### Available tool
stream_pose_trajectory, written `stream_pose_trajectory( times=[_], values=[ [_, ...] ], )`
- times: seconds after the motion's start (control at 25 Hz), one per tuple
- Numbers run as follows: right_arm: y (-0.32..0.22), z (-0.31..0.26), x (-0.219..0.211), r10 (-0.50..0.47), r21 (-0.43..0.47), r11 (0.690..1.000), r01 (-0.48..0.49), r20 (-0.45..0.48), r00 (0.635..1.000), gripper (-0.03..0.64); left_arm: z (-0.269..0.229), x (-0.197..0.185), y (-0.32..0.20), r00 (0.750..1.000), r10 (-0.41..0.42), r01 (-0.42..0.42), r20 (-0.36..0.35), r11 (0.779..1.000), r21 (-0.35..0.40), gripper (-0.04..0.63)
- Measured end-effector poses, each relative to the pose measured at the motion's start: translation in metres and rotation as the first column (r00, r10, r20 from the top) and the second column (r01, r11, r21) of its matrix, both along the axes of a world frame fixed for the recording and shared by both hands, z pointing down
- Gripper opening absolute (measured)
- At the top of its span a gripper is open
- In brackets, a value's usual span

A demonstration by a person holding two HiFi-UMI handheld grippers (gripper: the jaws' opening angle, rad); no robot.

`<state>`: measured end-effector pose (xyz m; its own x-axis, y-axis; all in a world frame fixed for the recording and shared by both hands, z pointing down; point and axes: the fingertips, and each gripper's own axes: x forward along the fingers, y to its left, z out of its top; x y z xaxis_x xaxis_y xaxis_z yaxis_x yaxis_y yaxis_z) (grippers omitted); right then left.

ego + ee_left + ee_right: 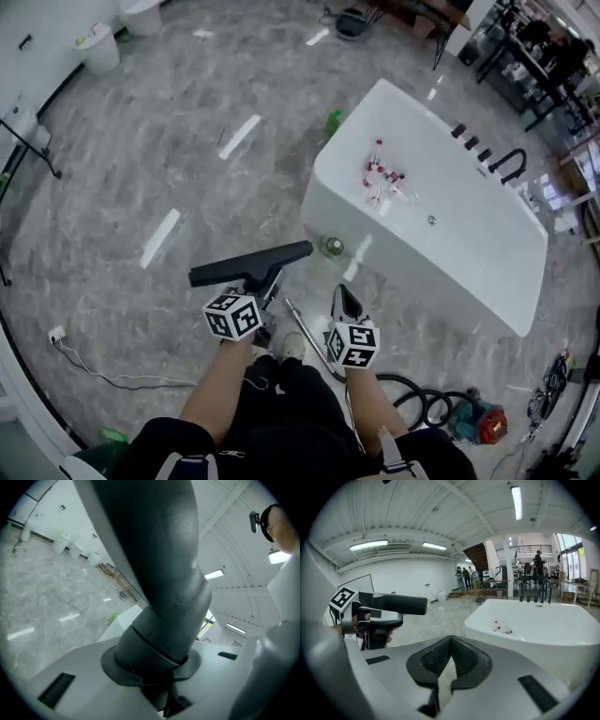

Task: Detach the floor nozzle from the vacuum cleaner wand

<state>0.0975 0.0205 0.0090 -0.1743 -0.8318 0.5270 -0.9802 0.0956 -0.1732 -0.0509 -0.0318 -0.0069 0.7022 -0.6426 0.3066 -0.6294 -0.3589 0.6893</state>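
Observation:
The black floor nozzle hangs level above the floor, in front of my knees. My left gripper is shut on its dark grey neck, which fills the left gripper view. The right gripper view shows the same nozzle at its left, with the left gripper under it. A thin silver wand lies slanted on the floor by my feet, apart from the nozzle, and runs toward a black hose. My right gripper is to the right of the nozzle, its ribbed pads shut with nothing between them.
A white bathtub with small bottles in it stands ahead on the right. Green bottles sit at its foot. The vacuum body lies at the lower right. A cable and socket lie at the left, with bins far left.

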Motion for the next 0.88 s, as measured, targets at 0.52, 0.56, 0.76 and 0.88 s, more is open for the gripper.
stream_pose_trajectory(
  times=[0.52,0.56,0.76,0.88],
  values=[
    [0.021,-0.192,0.003,-0.040,0.259,0.965,0.041,-0.008,0.999,0.014,-0.179,0.005,0.031,0.987,0.054,-0.084,0.154,0.977,0.196,0.103],
    [0.023,-0.196,0.008,-0.034,0.267,0.963,0.032,0.002,0.999,0.014,-0.184,0.007,0.031,0.987,0.050,-0.080,0.150,0.976,0.202,0.103],
    [0.031,-0.211,0.041,-0.010,0.285,0.959,0.003,0.023,1.000,0.014,-0.209,0.030,0.034,0.989,0.015,-0.057,0.149,0.958,0.280,0.103],
    [0.035,-0.222,0.041,0.002,0.296,0.955,-0.004,0.008,1.000,0.014,-0.220,0.032,0.040,0.992,0.025,-0.062,0.123,0.949,0.310,0.103]
  ],
)
